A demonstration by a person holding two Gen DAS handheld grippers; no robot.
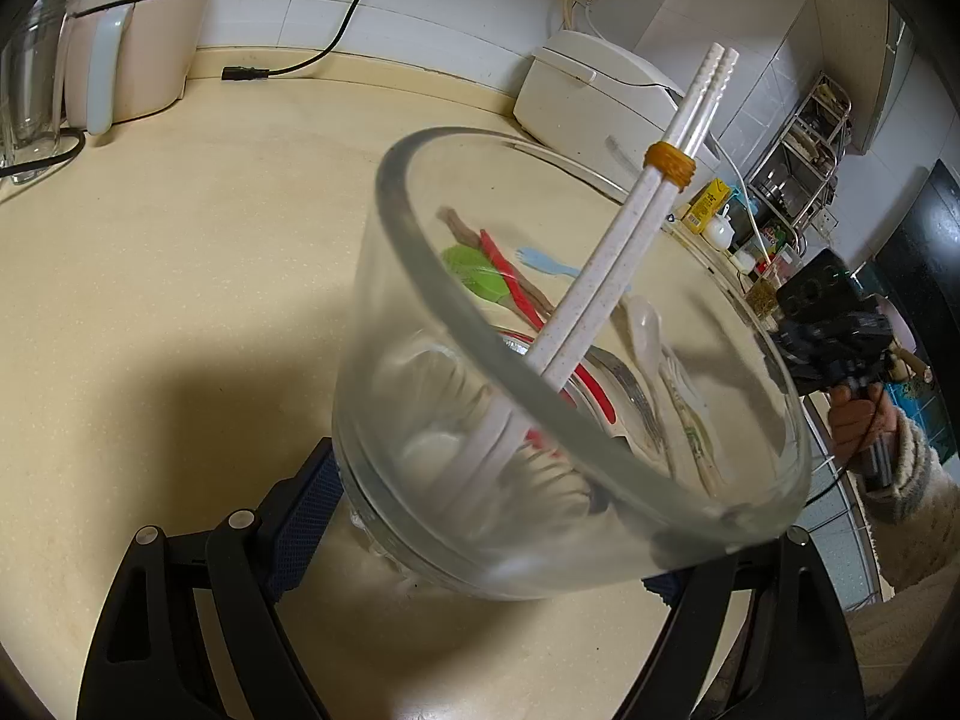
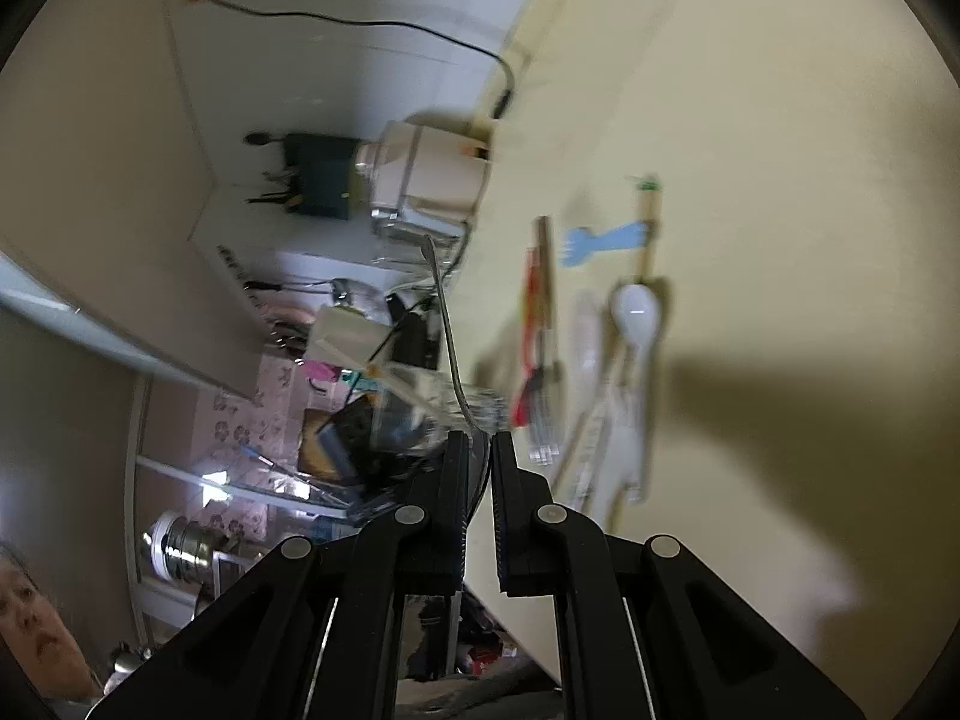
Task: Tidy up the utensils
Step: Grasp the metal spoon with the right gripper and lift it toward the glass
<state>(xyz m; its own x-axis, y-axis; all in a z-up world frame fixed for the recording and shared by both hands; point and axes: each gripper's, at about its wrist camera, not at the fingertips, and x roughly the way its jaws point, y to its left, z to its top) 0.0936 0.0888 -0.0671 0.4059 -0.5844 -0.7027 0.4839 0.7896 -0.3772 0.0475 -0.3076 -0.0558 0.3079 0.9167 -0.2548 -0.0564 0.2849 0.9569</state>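
Note:
My left gripper (image 1: 486, 546) is shut on a clear glass cup (image 1: 420, 372), one blue pad on each side of its base. A pair of white chopsticks (image 1: 630, 258) bound by an orange band stands in the cup and sticks out past its rim. My right gripper (image 2: 480, 450) is rolled onto its side and shut on a slim metal utensil (image 2: 447, 330), whose head is hidden between the pads. Loose on the cream counter lie a blue fork (image 2: 600, 240), a white spoon (image 2: 636, 306), a red utensil (image 2: 531, 324) and metal forks (image 2: 543, 420). The cup (image 2: 420, 408) shows blurred just left of the right fingertips.
A white rice cooker (image 1: 588, 96) stands at the back right, a cream appliance (image 1: 138, 42) and a glass jug (image 1: 30, 90) at the back left. A black plug (image 1: 246, 73) lies by the wall. A hand in a woolly sleeve (image 1: 858, 420) is at the right edge.

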